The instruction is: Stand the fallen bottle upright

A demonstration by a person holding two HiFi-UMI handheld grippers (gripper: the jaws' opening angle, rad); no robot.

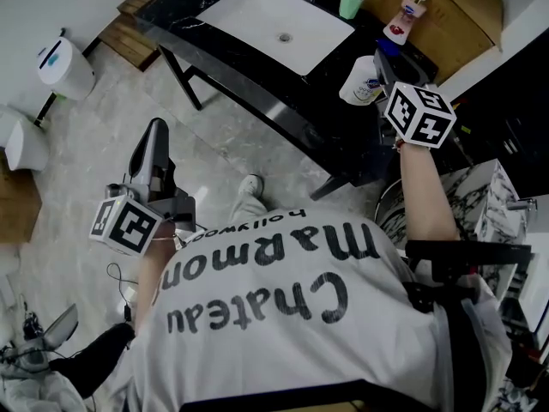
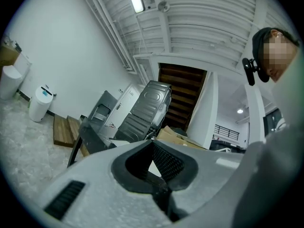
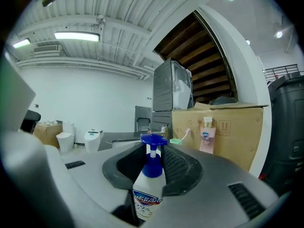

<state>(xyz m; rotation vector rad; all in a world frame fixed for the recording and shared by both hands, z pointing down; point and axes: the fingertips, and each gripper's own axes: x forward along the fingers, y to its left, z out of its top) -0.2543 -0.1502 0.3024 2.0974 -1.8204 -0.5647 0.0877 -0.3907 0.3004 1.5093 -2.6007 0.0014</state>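
Note:
A white bottle (image 1: 362, 81) with a blue pump top (image 3: 153, 140) is at the right end of the black counter (image 1: 257, 88). My right gripper (image 1: 377, 82) reaches in from the right and is shut on it. In the right gripper view the bottle's body (image 3: 148, 194) fills the gap between the pads of the right gripper (image 3: 151, 163), and it stands upright in line with the jaws. My left gripper (image 1: 154, 136) hangs low at the left over the marble floor, far from the counter. In the left gripper view the left gripper (image 2: 152, 148) has its tips together and holds nothing.
A white basin (image 1: 279, 24) is set into the counter. Behind the bottle stand a green cup (image 1: 350, 3) with a toothbrush and a pink pump bottle (image 1: 405, 20) against a cardboard box (image 1: 467, 7). A white bin (image 1: 64, 67) stands on the floor at the far left.

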